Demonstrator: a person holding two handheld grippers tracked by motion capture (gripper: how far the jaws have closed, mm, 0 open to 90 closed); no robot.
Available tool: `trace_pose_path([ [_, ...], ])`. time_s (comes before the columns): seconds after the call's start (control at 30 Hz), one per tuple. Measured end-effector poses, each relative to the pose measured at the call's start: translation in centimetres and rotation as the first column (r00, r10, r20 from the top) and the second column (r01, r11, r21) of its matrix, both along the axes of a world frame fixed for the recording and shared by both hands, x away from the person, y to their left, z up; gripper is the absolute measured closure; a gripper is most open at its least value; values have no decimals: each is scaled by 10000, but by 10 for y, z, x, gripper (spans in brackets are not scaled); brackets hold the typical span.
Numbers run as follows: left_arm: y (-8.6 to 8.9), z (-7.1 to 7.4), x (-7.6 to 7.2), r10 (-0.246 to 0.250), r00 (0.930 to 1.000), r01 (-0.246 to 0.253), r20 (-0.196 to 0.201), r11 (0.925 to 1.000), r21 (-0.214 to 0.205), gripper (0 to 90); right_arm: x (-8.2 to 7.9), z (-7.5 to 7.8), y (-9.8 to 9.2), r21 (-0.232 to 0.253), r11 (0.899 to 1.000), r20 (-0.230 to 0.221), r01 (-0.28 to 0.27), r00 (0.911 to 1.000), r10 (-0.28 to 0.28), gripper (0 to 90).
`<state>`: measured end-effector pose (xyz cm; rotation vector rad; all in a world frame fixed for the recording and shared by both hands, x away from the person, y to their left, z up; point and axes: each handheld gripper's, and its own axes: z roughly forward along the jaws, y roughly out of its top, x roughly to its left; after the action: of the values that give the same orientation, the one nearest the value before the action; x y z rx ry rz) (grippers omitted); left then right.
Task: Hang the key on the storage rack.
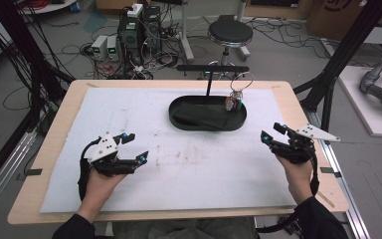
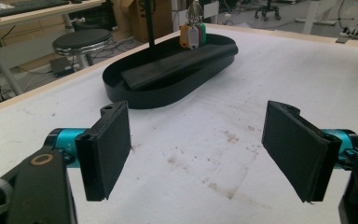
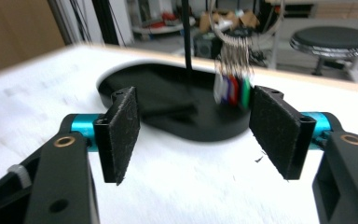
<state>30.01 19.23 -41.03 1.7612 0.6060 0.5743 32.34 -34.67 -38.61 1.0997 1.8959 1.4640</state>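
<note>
In the black oval tray, key tags hang beside a flat black block.

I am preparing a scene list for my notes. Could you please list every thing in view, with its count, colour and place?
tray: one, black, oval, far middle of the mat
stand: one, black post with crossbar, rising from the tray's far edge
key ring with tags: one bunch, mixed colours, hanging over the tray's right end
mat: one, white, stained, covering the table
table: one, light wood
stool: one, black seat, on the floor behind the table
left hand-held gripper: one, black, open, near left
right hand-held gripper: one, black, open, near right
</note>
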Motion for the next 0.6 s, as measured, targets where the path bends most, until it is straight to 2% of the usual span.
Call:
trace_pose_path([
  [0.1,3,-1,-2,143,9999,-143,26,9999,-24,238,0,-11,4,-379,9992,-454,-129,9989,111,328],
  [0.2,5,-1,-3,217,9998,-217,8,9998,5,238,0,-11,8,-871,9962,-325,-102,9994,74,325],
  [0.33,5,-3,-4,358,9994,-358,8,9993,48,238,-1,-11,10,-1066,9943,-226,-44,9997,20,325],
  [0.6,5,-3,-5,383,9993,-382,-20,9992,105,238,2,-13,3,-1077,9940,-341,190,9992,-228,322],
])
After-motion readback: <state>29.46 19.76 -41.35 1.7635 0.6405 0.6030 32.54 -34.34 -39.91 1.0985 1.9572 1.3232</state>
